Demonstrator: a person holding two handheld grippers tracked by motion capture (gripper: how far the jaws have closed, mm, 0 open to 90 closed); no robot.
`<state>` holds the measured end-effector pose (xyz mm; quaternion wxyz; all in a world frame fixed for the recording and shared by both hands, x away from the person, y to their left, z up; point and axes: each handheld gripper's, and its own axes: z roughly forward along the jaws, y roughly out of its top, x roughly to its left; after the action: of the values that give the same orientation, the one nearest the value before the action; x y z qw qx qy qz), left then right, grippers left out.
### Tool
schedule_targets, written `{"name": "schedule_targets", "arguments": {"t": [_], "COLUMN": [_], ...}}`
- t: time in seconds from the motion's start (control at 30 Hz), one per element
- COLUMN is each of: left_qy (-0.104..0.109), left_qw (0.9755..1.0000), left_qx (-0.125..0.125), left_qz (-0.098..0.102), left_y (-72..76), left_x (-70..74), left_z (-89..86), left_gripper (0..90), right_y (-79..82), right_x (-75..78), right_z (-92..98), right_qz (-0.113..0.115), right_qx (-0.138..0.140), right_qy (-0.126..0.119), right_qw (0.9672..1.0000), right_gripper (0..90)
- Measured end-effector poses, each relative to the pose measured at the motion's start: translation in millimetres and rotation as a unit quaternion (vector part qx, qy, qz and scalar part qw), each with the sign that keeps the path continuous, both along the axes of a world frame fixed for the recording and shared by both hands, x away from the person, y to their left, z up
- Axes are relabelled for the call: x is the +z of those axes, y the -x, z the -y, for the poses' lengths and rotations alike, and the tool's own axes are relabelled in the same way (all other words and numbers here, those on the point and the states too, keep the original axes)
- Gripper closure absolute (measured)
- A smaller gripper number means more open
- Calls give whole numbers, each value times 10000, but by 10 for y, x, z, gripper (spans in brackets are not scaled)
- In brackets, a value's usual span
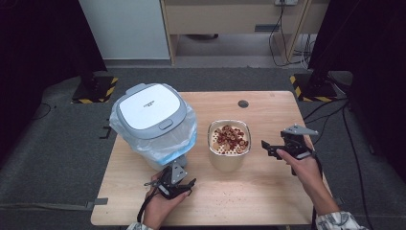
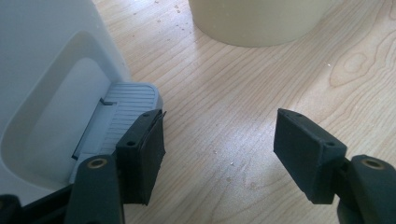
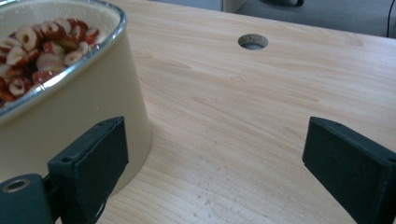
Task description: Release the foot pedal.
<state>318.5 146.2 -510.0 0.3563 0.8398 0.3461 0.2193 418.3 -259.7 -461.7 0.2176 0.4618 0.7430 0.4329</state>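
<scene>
One wooden table carries everything, with one small round hole near its far edge. The largest thing on it is one white bin with a grey-rimmed lid and a pale plastic liner bunched around its top; it stands on the left half, and one grey foot pedal juts from its base at table level. Just to the right of the bin, near the middle of the table, stands one cream container with a metal rim, filled with sliced red dried fruit, too many slices to count. Two grippers are in hand. The left gripper sits low on the near side of the bin, its jaws spread wide and holding nothing, with one jaw lying right beside the pedal and bare wood between the two. The right gripper hangs just to the right of the container, its jaws also wide apart and empty, one jaw close against the container's side wall, though contact cannot be told.
</scene>
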Motion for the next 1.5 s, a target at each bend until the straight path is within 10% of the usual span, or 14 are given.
{"name": "schedule_targets", "arguments": {"t": [0.83, 1.5], "left_qy": [-72, -87], "left_qw": [9999, 9999], "left_qx": [-16, -35], "left_qz": [-103, -145], "left_y": [-11, -11], "left_x": [-16, -34], "left_z": [12, 28], "left_gripper": [311, 295], "right_y": [56, -168], "right_x": [-426, -703], "right_z": [-67, -78], "right_qz": [-652, -879], "right_qx": [132, -642], "right_qy": [361, 364], "right_qw": [9971, 9934], "right_gripper": [56, 48]}}
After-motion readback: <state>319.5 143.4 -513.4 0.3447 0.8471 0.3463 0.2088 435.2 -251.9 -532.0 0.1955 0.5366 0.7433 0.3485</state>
